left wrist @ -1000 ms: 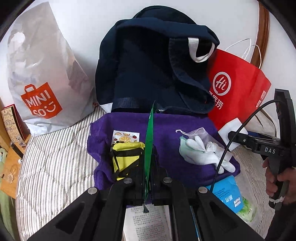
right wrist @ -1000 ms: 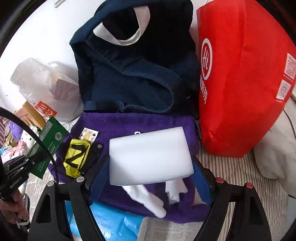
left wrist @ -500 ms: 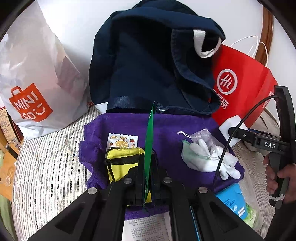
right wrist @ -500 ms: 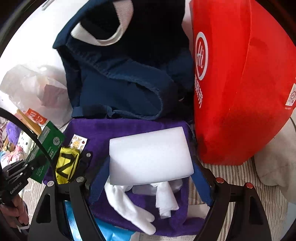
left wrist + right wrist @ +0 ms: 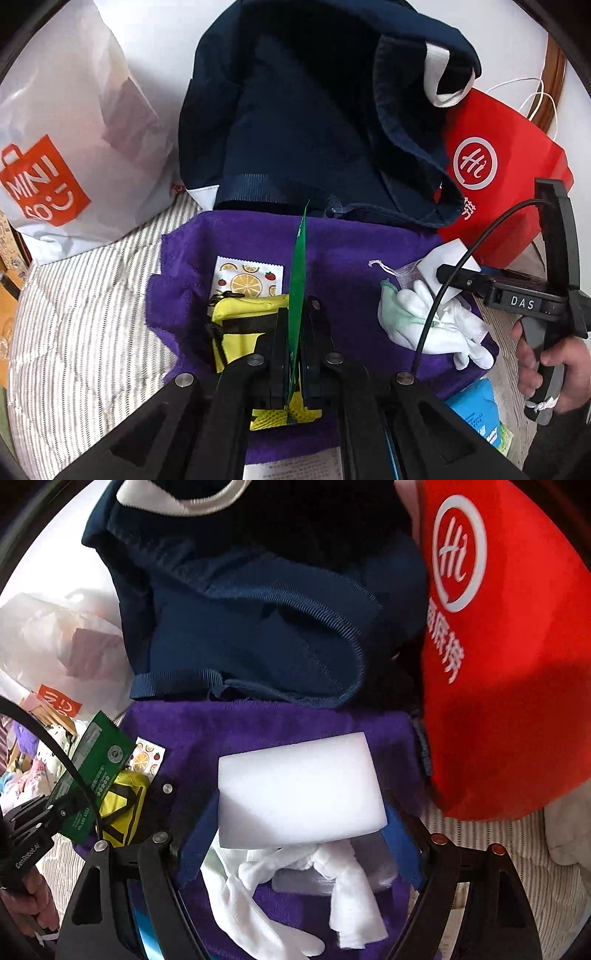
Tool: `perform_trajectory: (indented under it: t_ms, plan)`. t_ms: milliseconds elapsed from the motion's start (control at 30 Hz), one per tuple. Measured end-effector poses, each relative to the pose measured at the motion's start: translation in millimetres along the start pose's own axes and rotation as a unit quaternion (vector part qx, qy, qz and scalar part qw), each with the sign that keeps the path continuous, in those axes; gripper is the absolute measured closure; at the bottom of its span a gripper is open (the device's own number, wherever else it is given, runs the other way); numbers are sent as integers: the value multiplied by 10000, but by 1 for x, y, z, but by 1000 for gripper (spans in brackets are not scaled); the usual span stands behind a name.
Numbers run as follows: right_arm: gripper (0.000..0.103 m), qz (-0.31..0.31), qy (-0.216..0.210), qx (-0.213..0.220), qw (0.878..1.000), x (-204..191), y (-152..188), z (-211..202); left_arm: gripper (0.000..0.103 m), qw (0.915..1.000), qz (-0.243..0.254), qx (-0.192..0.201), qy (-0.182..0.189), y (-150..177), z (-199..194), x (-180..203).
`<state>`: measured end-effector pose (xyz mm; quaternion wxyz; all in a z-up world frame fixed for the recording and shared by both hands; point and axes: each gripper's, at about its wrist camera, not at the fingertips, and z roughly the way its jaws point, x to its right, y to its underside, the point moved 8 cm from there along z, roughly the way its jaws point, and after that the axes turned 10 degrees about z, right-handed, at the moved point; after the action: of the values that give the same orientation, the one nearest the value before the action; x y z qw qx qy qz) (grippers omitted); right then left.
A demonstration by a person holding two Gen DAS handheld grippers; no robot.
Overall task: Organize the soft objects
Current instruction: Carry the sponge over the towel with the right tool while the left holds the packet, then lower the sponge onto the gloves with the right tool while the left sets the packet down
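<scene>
Here, white sponge block (image 5: 301,790), flat-faced.

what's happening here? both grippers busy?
Yes. A person holds a gripper in each hand over a purple towel on a striped bed. The left gripper is shut on a flat green packet, held edge-up above a yellow pouch. The right gripper is clamped on a white foam block above white gloves. A navy backpack stands behind the towel, a red bag beside it.
</scene>
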<state>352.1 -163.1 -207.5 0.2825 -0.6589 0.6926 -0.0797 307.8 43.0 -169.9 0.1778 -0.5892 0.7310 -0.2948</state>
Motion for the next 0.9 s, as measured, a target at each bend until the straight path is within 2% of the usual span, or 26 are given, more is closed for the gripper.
perform_trajectory:
  t_ms: [133, 333, 800, 833, 900]
  plan:
    - [21, -33, 7, -93, 10000, -3, 1, 9, 98, 9998, -14, -49, 208, -1, 11, 9]
    - [21, 24, -28, -249, 9997, -1, 5, 21, 98, 9989, -210, -279, 308, 1, 36, 9]
    - [19, -160, -204, -439, 9987, -8, 15, 27, 97, 9975, -216, -639, 195, 11, 51, 10]
    - [19, -195, -195, -461, 9986, -8, 15, 27, 96, 9975, -180, -650, 197, 11, 49, 10]
    - [19, -237, -179, -506, 9983, -7, 16, 26, 78, 9976, -94, -664, 178, 11, 48, 13]
